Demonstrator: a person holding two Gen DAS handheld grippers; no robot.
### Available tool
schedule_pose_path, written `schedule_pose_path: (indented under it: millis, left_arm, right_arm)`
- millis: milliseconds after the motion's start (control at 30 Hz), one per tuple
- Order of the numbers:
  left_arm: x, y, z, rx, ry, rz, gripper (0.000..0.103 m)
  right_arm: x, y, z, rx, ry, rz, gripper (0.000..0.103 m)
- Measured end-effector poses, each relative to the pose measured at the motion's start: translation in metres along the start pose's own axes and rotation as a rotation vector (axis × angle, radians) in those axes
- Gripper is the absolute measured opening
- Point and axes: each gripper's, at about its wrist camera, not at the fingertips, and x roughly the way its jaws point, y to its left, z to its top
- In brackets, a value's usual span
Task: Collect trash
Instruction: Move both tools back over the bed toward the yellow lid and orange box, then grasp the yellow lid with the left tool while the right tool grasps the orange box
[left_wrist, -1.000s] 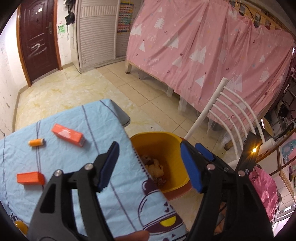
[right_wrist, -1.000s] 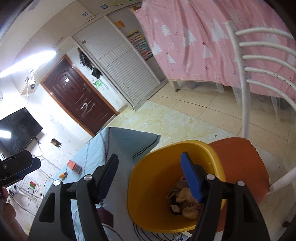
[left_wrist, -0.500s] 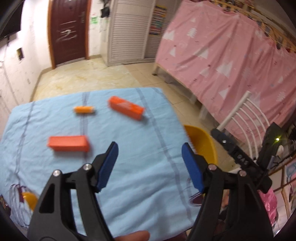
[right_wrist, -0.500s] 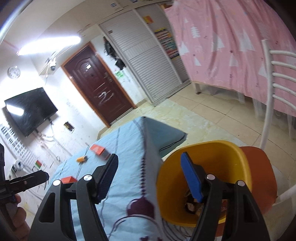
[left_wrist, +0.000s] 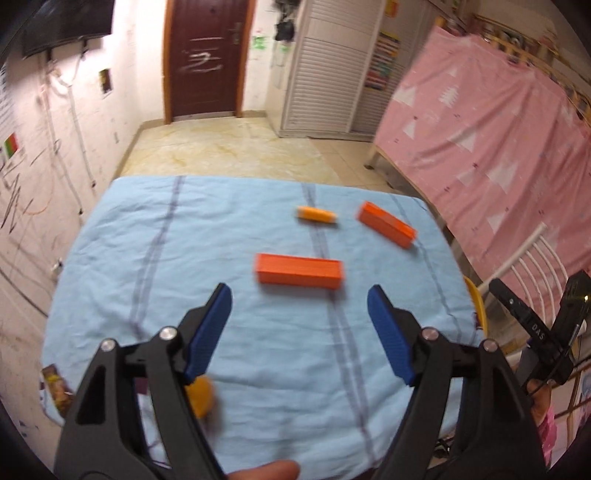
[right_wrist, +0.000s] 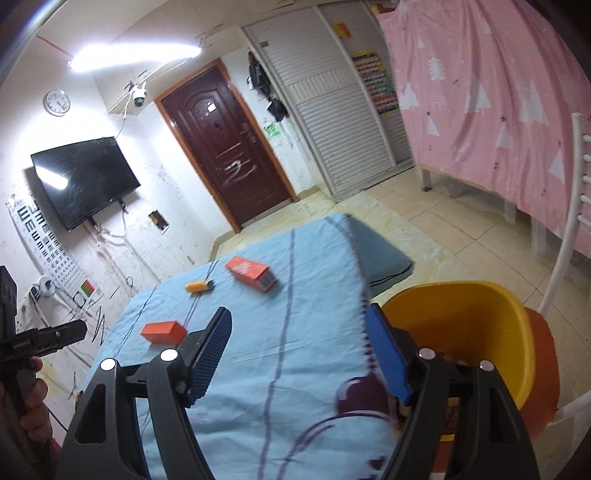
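Left claw (left_wrist: 299, 314), jaws spreading and with nothing between them, hangs over the near half of a tabletop (left_wrist: 166, 236) draped in a light-blue cloth. Left to right in the left wrist view: a round yellow-orange item (left_wrist: 202, 400) lies near the front edge, partly hidden behind the left blue finger (left_wrist: 210, 328); an orange box (left_wrist: 299, 270) lies flat just beyond the fingertips; a small orange tube (left_wrist: 317, 215) lies farther back; a second orange box (left_wrist: 386, 224) lies at a slant near the right edge. All are blurred. At the far right the right claw's black body shows in a hand.

Right claw (right_wrist: 297, 343), jaws likewise spreading and empty, points across the tabletop's right-hand edge. Left to right in its view: the left claw's black tip at the frame edge; the nearer orange box, the tube and the slanted box, well apart on the cloth; then a yellow bin (right_wrist: 491, 325) standing on an orange chair seat (right_wrist: 543, 350) just beside the tabletop, its contents hidden behind the right finger.
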Motion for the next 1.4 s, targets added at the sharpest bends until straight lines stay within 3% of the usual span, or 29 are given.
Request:
schedule_pose_path:
  millis: [367, 567, 667, 1033, 1133, 1267, 1400]
  left_arm:
    - [-0.009, 0.053, -0.029, 0.006, 0.001, 0.078, 0.073]
    - [0.006, 0.072, -0.052, 0.047, 0.032, 0.048, 0.074]
    - [0.012, 0.077, -0.061, 0.066, 0.034, 0.040, 0.082]
    - [0.037, 0.074, -0.075, 0.129, 0.084, -0.024, 0.081]
    - [0.038, 0.072, -0.077, 0.153, 0.073, -0.010, 0.071]
    - [0.036, 0.071, -0.078, 0.167, 0.056, -0.018, 0.040]
    - [0.035, 0.075, -0.078, 0.146, 0.048, -0.039, 0.040]
  right_arm:
    - [0.048, 0.073, 0.003, -0.139, 0.102, 0.067, 0.069]
    - [0.075, 0.105, -0.006, -0.186, 0.170, 0.077, 0.069]
    - [0.086, 0.117, -0.010, -0.213, 0.198, 0.073, 0.069]
    - [0.133, 0.161, -0.016, -0.308, 0.271, 0.056, 0.070]
    - [0.147, 0.167, -0.015, -0.330, 0.289, 0.042, 0.073]
    - [0.162, 0.178, -0.016, -0.372, 0.319, 0.044, 0.074]
    - [0.172, 0.186, -0.016, -0.411, 0.335, 0.057, 0.075]
